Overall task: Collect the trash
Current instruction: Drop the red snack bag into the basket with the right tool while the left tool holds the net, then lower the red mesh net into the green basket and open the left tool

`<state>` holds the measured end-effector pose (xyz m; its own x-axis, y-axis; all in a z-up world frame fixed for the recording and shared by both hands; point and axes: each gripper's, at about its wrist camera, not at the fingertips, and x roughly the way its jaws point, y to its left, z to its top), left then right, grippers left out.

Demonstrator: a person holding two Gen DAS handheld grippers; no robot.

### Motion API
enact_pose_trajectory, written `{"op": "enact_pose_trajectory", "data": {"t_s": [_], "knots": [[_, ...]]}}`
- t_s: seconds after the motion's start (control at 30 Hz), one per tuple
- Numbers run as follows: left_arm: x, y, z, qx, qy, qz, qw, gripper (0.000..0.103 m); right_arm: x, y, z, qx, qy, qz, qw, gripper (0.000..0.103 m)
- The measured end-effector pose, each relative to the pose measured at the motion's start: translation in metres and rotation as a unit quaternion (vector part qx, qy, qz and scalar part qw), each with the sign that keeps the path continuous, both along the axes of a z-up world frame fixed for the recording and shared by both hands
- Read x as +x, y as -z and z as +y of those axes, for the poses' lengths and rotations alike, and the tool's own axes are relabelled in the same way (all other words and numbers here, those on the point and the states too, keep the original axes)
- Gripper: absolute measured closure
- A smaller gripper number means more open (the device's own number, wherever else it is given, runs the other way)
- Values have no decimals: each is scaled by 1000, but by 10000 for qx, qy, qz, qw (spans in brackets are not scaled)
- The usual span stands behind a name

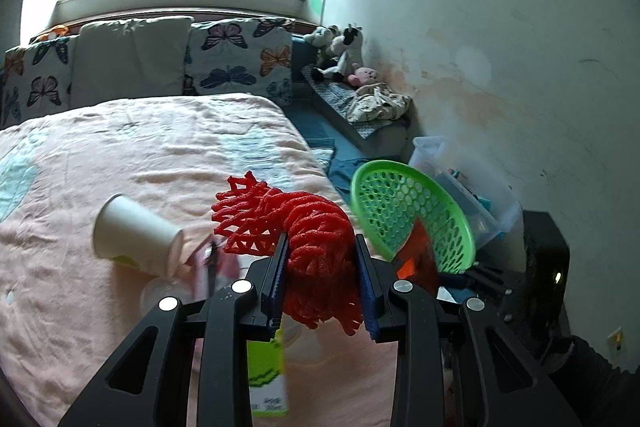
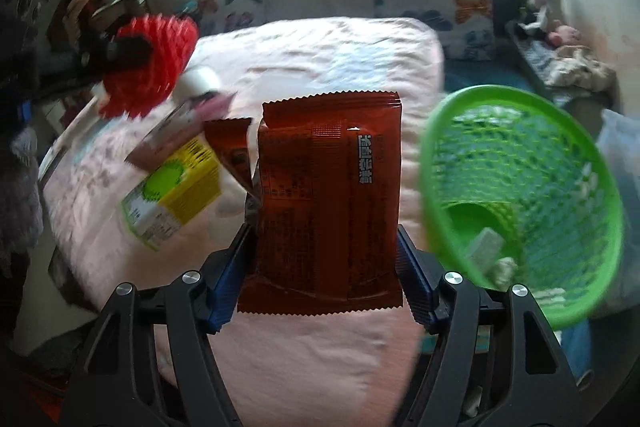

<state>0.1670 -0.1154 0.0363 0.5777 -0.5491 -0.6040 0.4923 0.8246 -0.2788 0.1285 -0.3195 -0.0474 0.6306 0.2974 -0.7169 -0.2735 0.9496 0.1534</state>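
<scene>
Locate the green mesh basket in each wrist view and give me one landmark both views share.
Left wrist view: the green mesh basket sits right of centre, beyond the bed's edge, behind the left gripper clamping red foam netting.
Right wrist view: the basket fills the right side, beside the brown snack packet held in the right gripper.
Shared landmark: the butterfly-print pillow at the head of the bed.

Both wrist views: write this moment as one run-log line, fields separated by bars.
left gripper: shut on red foam net | right gripper: shut on red-brown wrapper | green basket: right of bed | paper cup: on bed
</scene>
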Motion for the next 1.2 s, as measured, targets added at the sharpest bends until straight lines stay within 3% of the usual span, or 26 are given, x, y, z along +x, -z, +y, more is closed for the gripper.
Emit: {"op": "enact_pose_trajectory", "data": {"t_s": [0.43,0.57,0.83,1.03,1.2], "knots": [[18,-8,-84,84,681,-48,9976,73,30,3,-117,279,1626,50,9863,32],[26,-7,-108,145,842,-32,9963,73,35,13,-144,434,1891,97,9809,24],[44,4,-158,341,1189,66,9923,72,22,16,-168,674,2161,68,9740,20],[52,19,-190,489,1424,187,9884,71,-4,5,-172,550,2232,-191,9730,20],[56,33,-210,606,1463,311,9869,64,-21,-2,-176,700,2269,-328,9709,20]]}}
